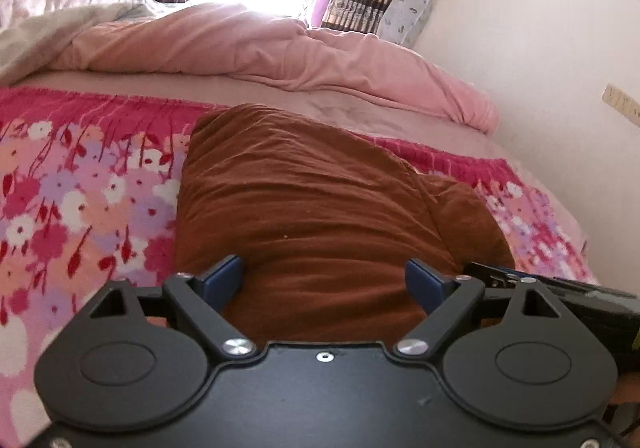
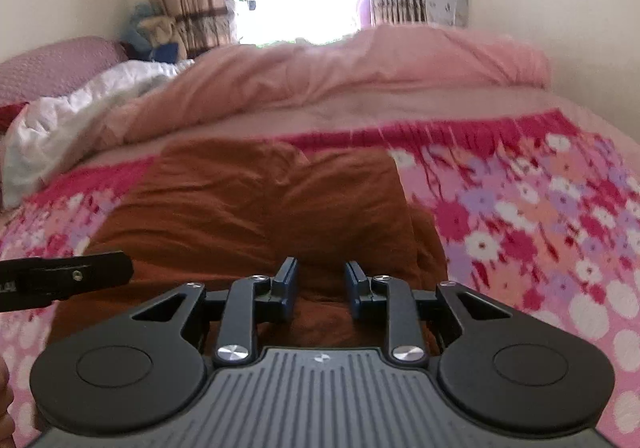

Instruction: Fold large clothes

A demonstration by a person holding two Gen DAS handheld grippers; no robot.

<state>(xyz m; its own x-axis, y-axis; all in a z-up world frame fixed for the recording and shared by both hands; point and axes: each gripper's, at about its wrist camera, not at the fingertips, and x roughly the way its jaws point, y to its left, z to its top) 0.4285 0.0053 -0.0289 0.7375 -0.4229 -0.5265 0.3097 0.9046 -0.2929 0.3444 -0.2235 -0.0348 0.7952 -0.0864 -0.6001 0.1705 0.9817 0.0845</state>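
Left wrist view | left gripper [image 1: 324, 280] jaws spread, right gripper [image 2: 322, 286] jaws narrowly apart, both empty over brown garment [image 1: 312, 208] | risk: pinching one layer unravels fold.

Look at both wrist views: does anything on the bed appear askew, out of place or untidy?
The brown garment lies folded but wrinkled on the floral blanket, its far right corner sagging lower than the left, so the outline is lopsided. Behind it the pink duvet and white bedding are heaped, unmade. Nothing looks spilled or damaged.
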